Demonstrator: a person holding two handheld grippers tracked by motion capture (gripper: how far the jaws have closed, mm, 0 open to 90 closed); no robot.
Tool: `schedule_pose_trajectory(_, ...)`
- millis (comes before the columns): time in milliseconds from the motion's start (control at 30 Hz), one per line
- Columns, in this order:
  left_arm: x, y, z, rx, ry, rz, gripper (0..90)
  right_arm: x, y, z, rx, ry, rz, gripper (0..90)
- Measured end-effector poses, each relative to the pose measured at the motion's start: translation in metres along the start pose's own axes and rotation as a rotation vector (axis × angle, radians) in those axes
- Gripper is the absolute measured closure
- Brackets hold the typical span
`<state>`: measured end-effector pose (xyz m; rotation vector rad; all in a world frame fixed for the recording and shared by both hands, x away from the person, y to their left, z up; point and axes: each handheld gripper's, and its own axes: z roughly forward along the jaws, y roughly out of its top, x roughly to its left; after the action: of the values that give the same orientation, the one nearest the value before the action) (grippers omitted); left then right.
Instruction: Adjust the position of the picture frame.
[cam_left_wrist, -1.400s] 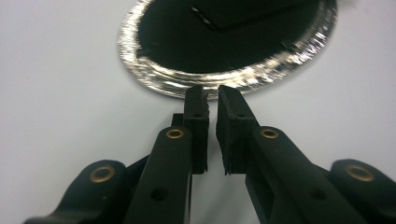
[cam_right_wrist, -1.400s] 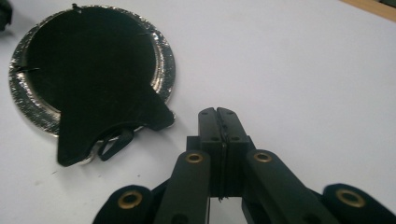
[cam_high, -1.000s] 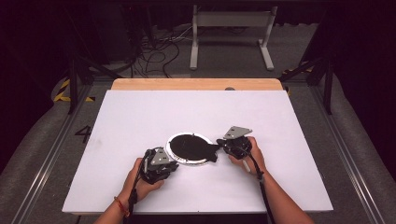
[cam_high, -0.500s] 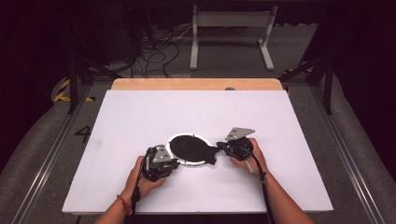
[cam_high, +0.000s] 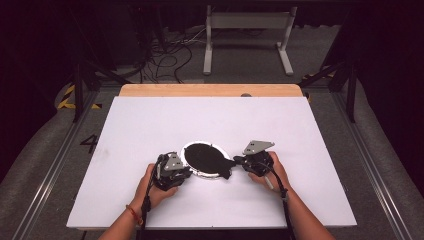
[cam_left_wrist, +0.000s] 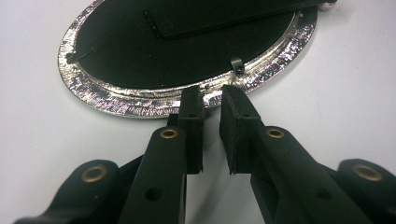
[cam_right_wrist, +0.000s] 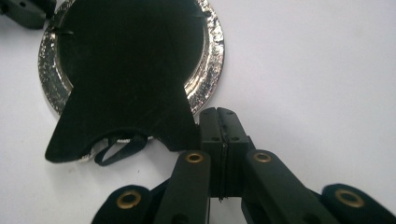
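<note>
The left gripper has its jaws slightly parted with nothing pressed between them, the tips at the silver rim of the oval picture frame. The right gripper is clenched on nothing, just beside the frame's black stand flap. The frame lies back-up on the white table, between both hands.

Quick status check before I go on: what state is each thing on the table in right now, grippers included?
Oval picture frame: lying face down on the white table, black back up.
Stand flap: folded out past the frame's rim, lying flat.
Left gripper: jaws slightly apart at the silver rim, gripping nothing.
Right gripper: jaws shut, empty, beside the flap's corner.
</note>
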<state>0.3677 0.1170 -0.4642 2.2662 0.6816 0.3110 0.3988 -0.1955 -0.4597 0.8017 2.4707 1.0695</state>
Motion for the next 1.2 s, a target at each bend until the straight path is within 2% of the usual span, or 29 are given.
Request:
schedule_pose_trajectory(333, 0.006, 0.004, 0.004, 0.001, -0.004, -0.002, 78.4, 0.006, -0.005, -0.007, 0.008, 0.013, -0.007, 90.0)
schedule_pose_trajectory(533, 0.009, 0.005, 0.006, -0.009, -0.017, -0.026, 77.4, 0.013, -0.006, -0.011, 0.017, 0.008, -0.019, 90.0)
schedule_pose_trajectory(667, 0.009, 0.007, 0.008, -0.008, -0.004, -0.012, 77.2, 0.02, -0.009, -0.015, 0.025, 0.012, -0.027, 90.0)
schedule_pose_trajectory(833, 0.01, 0.012, 0.013, -0.009, -0.004, -0.015, 79.1, 0.028, -0.012, -0.022, 0.044, 0.0, -0.039, 90.0)
schedule_pose_trajectory(1200, 0.011, 0.019, 0.02, -0.014, 0.022, 0.002, 79.2, 0.038, -0.017, -0.029, 0.048, 0.006, -0.03, 90.0)
